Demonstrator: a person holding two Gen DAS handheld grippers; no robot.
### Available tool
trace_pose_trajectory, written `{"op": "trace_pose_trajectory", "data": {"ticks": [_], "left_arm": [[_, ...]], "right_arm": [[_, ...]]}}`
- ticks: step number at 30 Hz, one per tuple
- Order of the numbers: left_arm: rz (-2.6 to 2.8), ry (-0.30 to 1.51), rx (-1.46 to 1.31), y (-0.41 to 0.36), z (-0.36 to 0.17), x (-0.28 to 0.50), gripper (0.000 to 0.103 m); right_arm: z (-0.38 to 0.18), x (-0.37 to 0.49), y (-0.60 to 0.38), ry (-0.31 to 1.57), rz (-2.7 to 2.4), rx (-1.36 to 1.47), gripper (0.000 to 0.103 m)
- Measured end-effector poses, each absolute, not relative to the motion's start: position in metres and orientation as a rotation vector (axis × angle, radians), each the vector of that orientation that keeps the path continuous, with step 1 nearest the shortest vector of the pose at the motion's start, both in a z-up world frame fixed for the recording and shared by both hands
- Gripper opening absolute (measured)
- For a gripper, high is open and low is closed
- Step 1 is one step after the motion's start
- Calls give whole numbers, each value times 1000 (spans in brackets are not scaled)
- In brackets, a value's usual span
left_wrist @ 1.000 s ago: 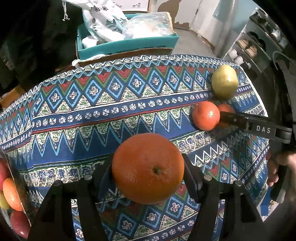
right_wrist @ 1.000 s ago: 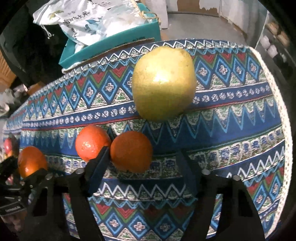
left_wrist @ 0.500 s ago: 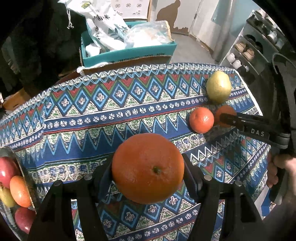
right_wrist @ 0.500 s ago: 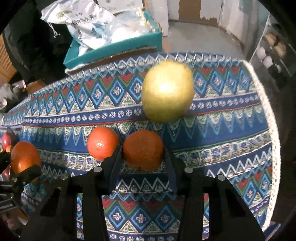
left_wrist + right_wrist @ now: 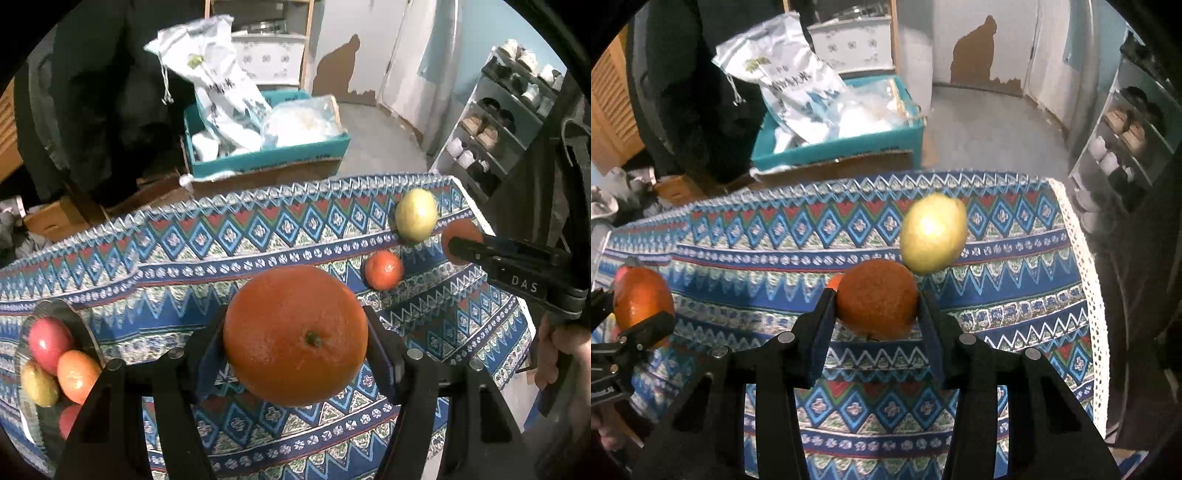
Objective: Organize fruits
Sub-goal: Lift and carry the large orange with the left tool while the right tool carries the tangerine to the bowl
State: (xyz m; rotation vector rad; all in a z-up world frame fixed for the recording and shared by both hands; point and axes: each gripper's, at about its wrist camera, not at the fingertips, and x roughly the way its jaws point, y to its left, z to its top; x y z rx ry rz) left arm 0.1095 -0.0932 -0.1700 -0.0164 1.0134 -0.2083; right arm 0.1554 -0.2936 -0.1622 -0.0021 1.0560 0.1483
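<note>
Both grippers are clamped on fruit above the patterned tablecloth (image 5: 229, 236): the left gripper (image 5: 295, 338) pinches a large orange (image 5: 295, 334) between its pads, and the right gripper (image 5: 877, 308) pinches a smaller orange (image 5: 877, 299). On the cloth near the far right corner lie a yellow-green pear (image 5: 416, 215) and, just beside it, a small tangerine (image 5: 384, 269). At the left edge a glass plate (image 5: 74, 317) holds red, orange and yellow fruit.
</note>
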Motion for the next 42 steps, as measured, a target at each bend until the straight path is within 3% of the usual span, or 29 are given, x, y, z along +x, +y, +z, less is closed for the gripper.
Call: {"op": "trace_pose_trajectory", "data": {"ticks": [20,42], "left_arm": [[-178,843,-44,-54,-96,57,69],[-161,773,-97,-22,-62,34,69]], "right_arm": [[-81,118,-259,894,222,-21,43],[-35,99,-214,798,350,-29,43]]}}
